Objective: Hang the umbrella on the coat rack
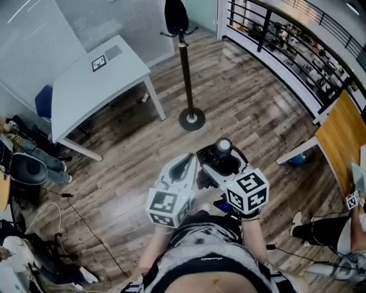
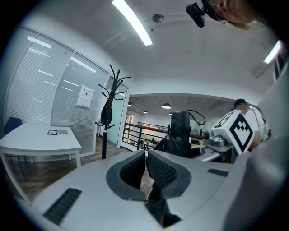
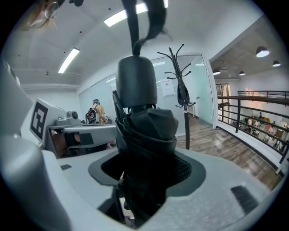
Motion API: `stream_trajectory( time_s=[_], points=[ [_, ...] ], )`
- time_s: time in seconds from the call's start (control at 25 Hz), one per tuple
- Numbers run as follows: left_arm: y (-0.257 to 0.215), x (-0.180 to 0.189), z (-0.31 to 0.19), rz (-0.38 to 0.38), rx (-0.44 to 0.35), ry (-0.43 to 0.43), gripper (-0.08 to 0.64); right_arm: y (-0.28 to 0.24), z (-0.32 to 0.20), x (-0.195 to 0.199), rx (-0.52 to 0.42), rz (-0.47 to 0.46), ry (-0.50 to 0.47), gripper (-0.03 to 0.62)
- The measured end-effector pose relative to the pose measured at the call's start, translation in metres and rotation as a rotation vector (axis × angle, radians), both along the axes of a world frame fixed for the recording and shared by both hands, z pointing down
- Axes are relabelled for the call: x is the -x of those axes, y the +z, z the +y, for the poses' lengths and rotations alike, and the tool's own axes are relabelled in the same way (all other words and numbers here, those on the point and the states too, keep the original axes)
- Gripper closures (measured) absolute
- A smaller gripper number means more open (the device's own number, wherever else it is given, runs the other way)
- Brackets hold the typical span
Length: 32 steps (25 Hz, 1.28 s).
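Observation:
A folded black umbrella (image 1: 223, 154) stands upright between the jaws of my right gripper (image 1: 221, 167), which is shut on its bundled fabric. In the right gripper view the umbrella (image 3: 143, 131) fills the jaws, handle cap up, with its wrist strap (image 3: 137, 20) hanging above. My left gripper (image 1: 186, 167) is beside it on the left, shut and empty; its pads (image 2: 156, 169) meet. The umbrella (image 2: 179, 131) shows to its right. The dark coat rack (image 1: 186, 63) stands ahead on a round base, with a black item (image 1: 175, 14) hung at its top. It also shows as the coat rack (image 2: 106, 131) and the coat rack (image 3: 185, 113).
A white table (image 1: 97, 74) stands to the left of the rack, with a blue chair (image 1: 43, 101) behind it. A black railing (image 1: 286, 46) runs along the right. Bags and cables (image 1: 34, 171) lie on the wood floor at the left. A wooden desk (image 1: 343, 126) is at the right.

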<state>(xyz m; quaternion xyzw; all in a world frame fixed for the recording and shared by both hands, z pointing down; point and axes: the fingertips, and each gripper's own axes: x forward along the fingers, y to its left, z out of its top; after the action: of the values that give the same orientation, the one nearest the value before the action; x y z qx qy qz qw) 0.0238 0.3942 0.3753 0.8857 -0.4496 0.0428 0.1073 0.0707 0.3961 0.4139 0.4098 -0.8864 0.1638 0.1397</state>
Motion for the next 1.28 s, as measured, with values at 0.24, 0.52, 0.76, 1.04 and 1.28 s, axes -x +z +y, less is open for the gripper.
stream_trajectory(
  time_s=[0.24, 0.52, 0.76, 1.04, 1.28],
  points=[
    [-0.001, 0.003, 0.001, 0.02, 0.016, -0.018, 0.541, 0.001, 0.001, -0.001, 0.009, 0.009, -0.008, 0.325],
    [0.0, 0.016, -0.016, 0.028, 0.022, -0.034, 0.541, 0.001, -0.015, 0.008, 0.012, 0.024, -0.017, 0.325],
    [-0.002, 0.019, -0.043, 0.044, 0.015, -0.004, 0.541, 0.003, -0.038, 0.011, 0.01, 0.038, 0.003, 0.327],
    [-0.008, 0.03, -0.099, 0.038, 0.0, 0.051, 0.541, 0.0, -0.093, 0.028, 0.009, 0.034, 0.031, 0.325],
    [-0.005, 0.033, -0.143, 0.041, 0.003, 0.083, 0.541, 0.003, -0.139, 0.036, 0.011, 0.039, 0.053, 0.327]
  ],
)
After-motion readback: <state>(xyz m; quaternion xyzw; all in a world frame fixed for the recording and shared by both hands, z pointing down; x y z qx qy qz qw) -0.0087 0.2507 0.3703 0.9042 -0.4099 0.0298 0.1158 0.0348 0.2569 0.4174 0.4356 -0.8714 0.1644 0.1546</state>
